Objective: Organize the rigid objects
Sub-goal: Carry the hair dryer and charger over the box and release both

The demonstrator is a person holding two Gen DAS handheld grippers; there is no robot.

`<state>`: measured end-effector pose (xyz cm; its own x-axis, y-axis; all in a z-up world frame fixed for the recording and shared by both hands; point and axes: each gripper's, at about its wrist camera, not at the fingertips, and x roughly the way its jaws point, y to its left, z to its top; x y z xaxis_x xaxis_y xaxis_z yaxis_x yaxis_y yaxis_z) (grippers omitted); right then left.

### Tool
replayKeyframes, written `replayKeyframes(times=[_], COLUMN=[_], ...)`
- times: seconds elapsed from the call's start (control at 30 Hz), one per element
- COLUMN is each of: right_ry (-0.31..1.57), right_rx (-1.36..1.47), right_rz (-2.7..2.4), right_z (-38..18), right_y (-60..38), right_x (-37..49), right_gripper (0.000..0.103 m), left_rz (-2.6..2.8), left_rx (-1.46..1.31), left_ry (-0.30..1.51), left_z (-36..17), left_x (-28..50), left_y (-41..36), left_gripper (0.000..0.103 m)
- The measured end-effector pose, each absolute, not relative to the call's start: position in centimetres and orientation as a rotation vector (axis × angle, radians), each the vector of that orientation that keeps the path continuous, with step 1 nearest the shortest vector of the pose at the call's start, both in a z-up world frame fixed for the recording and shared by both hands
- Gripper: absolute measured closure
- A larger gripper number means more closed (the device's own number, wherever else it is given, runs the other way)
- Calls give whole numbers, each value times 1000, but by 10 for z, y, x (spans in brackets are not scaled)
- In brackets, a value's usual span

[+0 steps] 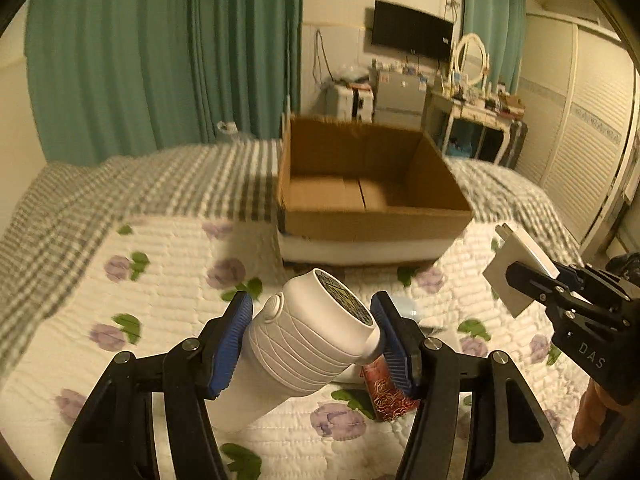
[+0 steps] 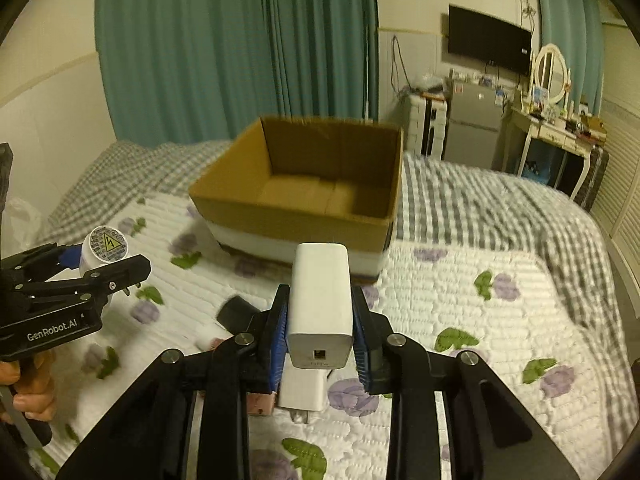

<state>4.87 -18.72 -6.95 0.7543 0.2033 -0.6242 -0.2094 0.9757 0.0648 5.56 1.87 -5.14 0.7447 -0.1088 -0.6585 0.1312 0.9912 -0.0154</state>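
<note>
The open cardboard box [image 2: 304, 184] ahead stands unobstructed.

You are in a home bedroom. A bed [image 2: 500, 216] with a grey checked cover and a white quilt [image 1: 168, 264] printed with purple flowers fills the foreground. Teal curtains [image 1: 160, 52] hang behind it, a flat television [image 1: 412, 30] is mounted on the wall, a small fridge [image 2: 474, 124] stands below, and a white dressing table [image 2: 556, 128] with an oval mirror [image 2: 551, 74] sits beside louvred wardrobe doors [image 1: 580, 152].
</note>
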Motion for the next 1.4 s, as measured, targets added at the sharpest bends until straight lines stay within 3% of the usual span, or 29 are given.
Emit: replayKeyframes(times=[0.73, 1.07, 1.4], right_ry=[397, 336, 375], right_rx=[-33, -55, -61], right_rz=[221, 218, 220], right_z=[61, 79, 56], right_y=[-195, -194, -188], right_x=[1, 41, 114], right_gripper=[76, 76, 76], left_rz=[-190, -196, -222], left_rx=[56, 70, 14], left_ry=[377, 273, 372], left_z=[82, 103, 72], left_x=[22, 68, 158], left_y=[6, 2, -1], left_gripper=[41, 41, 41])
